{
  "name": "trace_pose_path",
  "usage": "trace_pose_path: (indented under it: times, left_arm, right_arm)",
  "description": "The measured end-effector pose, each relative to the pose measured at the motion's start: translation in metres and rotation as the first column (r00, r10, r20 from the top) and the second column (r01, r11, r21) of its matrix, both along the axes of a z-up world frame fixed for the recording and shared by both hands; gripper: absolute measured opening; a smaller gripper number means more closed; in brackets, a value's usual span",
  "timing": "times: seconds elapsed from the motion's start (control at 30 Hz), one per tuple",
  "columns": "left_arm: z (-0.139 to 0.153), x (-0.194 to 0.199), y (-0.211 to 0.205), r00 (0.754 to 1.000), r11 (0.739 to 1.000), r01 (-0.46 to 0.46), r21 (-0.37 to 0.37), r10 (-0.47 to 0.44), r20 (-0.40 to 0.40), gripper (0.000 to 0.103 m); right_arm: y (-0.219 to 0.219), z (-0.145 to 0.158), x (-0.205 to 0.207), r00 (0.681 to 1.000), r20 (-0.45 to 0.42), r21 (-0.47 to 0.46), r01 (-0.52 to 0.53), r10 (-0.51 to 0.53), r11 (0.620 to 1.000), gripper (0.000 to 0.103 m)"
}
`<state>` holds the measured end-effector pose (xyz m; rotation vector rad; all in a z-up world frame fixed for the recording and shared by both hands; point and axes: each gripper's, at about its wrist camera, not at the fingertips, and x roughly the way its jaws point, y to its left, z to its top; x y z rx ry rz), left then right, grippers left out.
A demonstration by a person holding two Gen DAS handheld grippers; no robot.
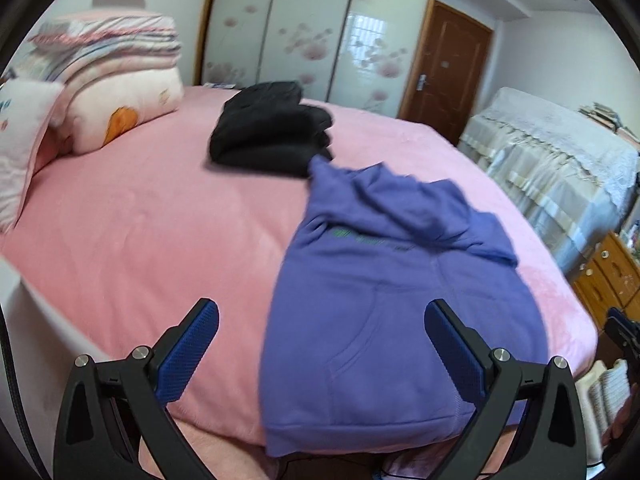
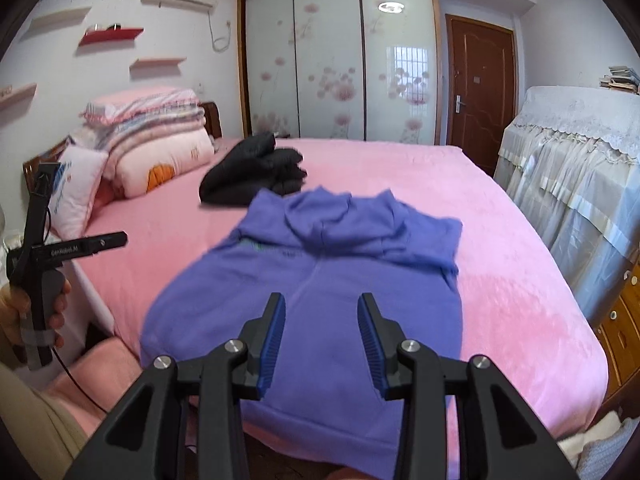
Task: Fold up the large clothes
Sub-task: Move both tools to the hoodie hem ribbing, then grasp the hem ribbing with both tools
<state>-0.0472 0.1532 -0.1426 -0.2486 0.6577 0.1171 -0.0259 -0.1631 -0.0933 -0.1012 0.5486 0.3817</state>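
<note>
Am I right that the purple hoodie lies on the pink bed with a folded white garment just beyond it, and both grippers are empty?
Not quite: the folded garment beyond the purple hoodie is black, as the right wrist view shows. The rest holds: pink bed, left gripper and right gripper empty.

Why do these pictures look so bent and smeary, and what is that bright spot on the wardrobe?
Both views come through fisheye lenses, so the bed bulges and dark corners ring each picture. Left wrist view: the purple hoodie and black clothes are smeared, as if by motion. Right wrist view: the hoodie's near part is soft too. The bright spot is a ceiling lamp mirrored in the glossy wardrobe doors.
</note>
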Motion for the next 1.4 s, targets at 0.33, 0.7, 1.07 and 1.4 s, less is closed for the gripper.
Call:
trace_pose_path:
  times: [0.33, 0.7, 1.07, 1.4]
  left_arm:
    - [-0.086, 0.002, 0.008, 0.971, 0.994, 0.105, 0.029, -0.096, -0.219, 0.102]
    - [-0.145, 0.017, 0.035, 0.913, 0.962, 0.138, -0.235, -0.216, -0.346, 0.096]
    - [-0.170, 0.028, 0.037, 0.886, 0.914, 0.170, -0.368, -0.306, -0.349, 0.077]
    - [-0.173, 0.036, 0.025, 0.874, 0.913, 0.190, -0.362, -0.325, -0.361, 0.074]
  right_arm:
    - [-0.046, -0.077, 0.012, 0.966, -0.250, -0.044, 0.063, -0.072, 0.997, 0.039]
    - [-0.096, -0.151, 0.021, 0.858, -0.497, -0.041, 0.125, -0.129, 0.991, 0.045]
    - [-0.120, -0.190, 0.041, 0.788, -0.613, 0.136, 0.173, -0.054, 0.975, 0.045]
    - [-0.118, -0.195, 0.046, 0.779, -0.627, 0.215, 0.148, 0.020, 0.965, 0.012]
